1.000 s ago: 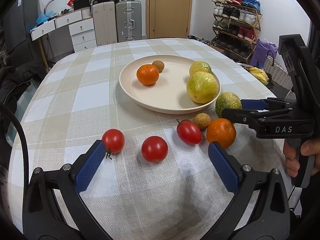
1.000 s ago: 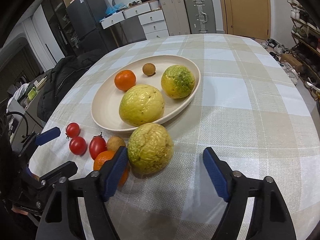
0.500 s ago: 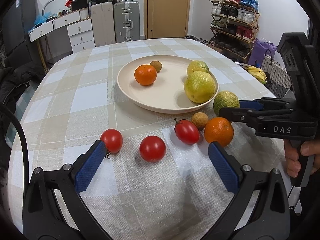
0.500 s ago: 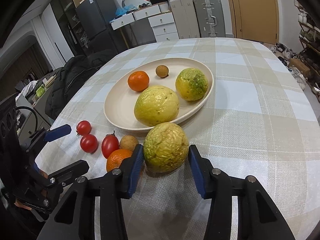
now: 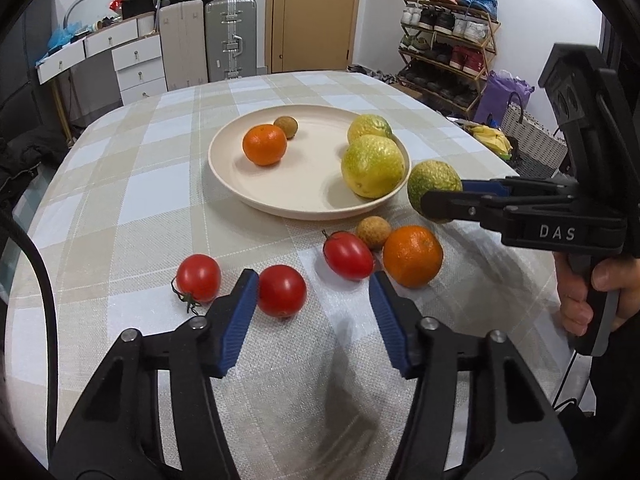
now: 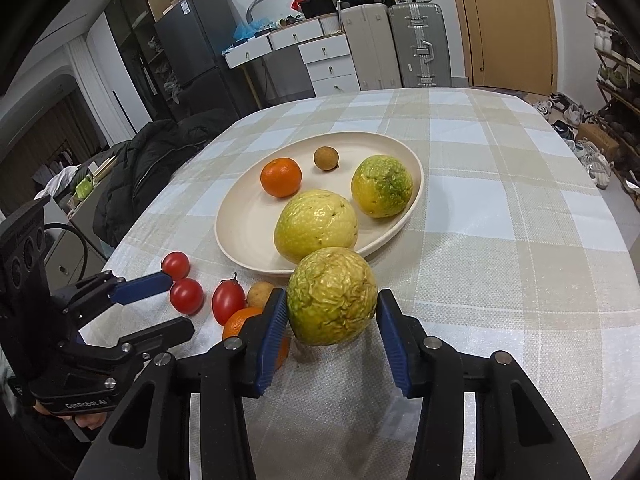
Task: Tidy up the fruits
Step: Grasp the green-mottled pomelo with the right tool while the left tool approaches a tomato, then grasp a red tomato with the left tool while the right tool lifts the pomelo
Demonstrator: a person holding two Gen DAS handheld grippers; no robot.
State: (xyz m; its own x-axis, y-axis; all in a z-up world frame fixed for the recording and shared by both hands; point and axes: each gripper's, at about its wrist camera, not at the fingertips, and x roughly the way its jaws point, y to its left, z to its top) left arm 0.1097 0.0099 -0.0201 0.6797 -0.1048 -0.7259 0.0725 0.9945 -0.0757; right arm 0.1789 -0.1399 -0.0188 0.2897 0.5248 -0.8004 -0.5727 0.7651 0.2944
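My right gripper [image 6: 332, 320] is shut on a wrinkled yellow-green fruit [image 6: 332, 296], both blue pads pressing its sides just in front of the cream plate [image 6: 248, 232]. The plate [image 5: 240, 184] holds a mandarin [image 5: 265, 150], a small brown longan [image 5: 286, 127] and two yellow-green fruits [image 5: 373, 166]. On the cloth lie two round tomatoes [image 5: 199, 278] [image 5: 282, 290], an oblong tomato [image 5: 348, 255], a longan [image 5: 373, 232] and a mandarin [image 5: 413, 256]. My left gripper [image 5: 314, 312] is closing low over the cloth. The nearer round tomato sits at its left pad's tip, unpressed.
A checked cloth covers the rounded table [image 5: 120, 208]. A person's hand [image 5: 600, 292] holds the right gripper's handle at the table's right edge. A dark coat [image 6: 152, 168] lies past the table's far-left side. Drawers, suitcases and a shoe rack stand beyond.
The right jaws have closed onto the yellow-green fruit. The left jaws have come from wide apart to about half that width. Both hands have barely shifted.
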